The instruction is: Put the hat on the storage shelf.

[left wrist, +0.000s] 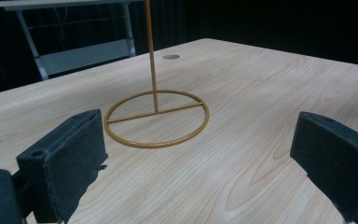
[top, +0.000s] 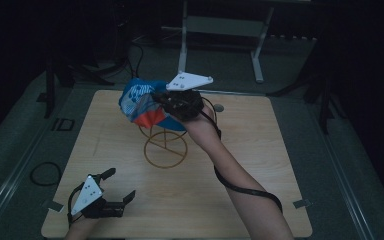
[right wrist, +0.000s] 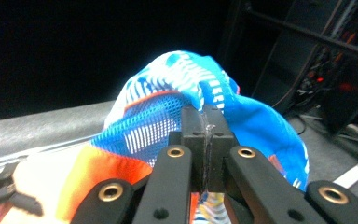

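A gold wire stand (top: 165, 145) is seen on the wooden table (top: 260, 165), directly beneath the held cap. The blue, white and orange mesh cap (right wrist: 177, 112) is pinched by the right gripper (right wrist: 207, 135) above the stand; the left gripper (left wrist: 200, 158) is spread, resting near the table's front edge

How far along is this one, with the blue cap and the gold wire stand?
Done: the right gripper is shut on the blue, white and orange mesh cap, lifted off the wooden table. In hand: the cap is held near the top of the gold wire stand with a ring base; whether it touches the post can't be told. Left: seating and releasing it. The left gripper rests open.
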The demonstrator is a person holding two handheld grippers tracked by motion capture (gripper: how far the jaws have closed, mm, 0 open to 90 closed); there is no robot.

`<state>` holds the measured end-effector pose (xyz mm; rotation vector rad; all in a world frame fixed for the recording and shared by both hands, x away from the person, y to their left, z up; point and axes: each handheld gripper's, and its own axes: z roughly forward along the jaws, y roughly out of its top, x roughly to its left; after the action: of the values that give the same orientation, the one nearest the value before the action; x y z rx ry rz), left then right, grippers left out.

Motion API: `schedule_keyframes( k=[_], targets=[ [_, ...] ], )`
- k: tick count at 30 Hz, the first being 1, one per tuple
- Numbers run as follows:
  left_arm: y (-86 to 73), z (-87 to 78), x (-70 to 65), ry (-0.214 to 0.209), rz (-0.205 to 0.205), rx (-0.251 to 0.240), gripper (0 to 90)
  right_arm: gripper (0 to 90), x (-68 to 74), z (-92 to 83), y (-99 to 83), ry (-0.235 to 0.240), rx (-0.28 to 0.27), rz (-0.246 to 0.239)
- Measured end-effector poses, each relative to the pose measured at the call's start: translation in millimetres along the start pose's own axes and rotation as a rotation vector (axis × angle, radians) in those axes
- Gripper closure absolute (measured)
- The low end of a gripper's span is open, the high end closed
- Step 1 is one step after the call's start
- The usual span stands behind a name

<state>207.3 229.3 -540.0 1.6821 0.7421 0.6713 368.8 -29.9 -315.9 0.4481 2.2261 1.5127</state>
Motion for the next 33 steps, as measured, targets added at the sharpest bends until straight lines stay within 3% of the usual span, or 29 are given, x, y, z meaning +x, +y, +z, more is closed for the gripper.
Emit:
schedule_keyframes(
  k=[13, 19, 22, 33],
  targets=[
    [-1.9, 0.3, 1.3, -0.005, -0.010, -0.002, 4.2, 89.4, -2.0, 2.1, -25.6, 0.052, 0.066, 0.033],
    [-2.7, 0.0, 1.7, -0.009, -0.011, 0.001, 4.2, 88.9, 2.1, -6.9, -37.8, 0.040, 0.073, 0.024],
    [-2.8, 0.2, 1.4, -0.013, -0.011, 0.004, 4.5, 88.6, 0.9, -10.2, -43.6, 0.009, 0.083, 0.010],
    [-4.6, 2.1, 0.8, -0.022, -0.018, 0.007, 4.5, 85.7, -0.2, -16.6, -61.3, 0.027, 0.081, 0.046]
  ],
)
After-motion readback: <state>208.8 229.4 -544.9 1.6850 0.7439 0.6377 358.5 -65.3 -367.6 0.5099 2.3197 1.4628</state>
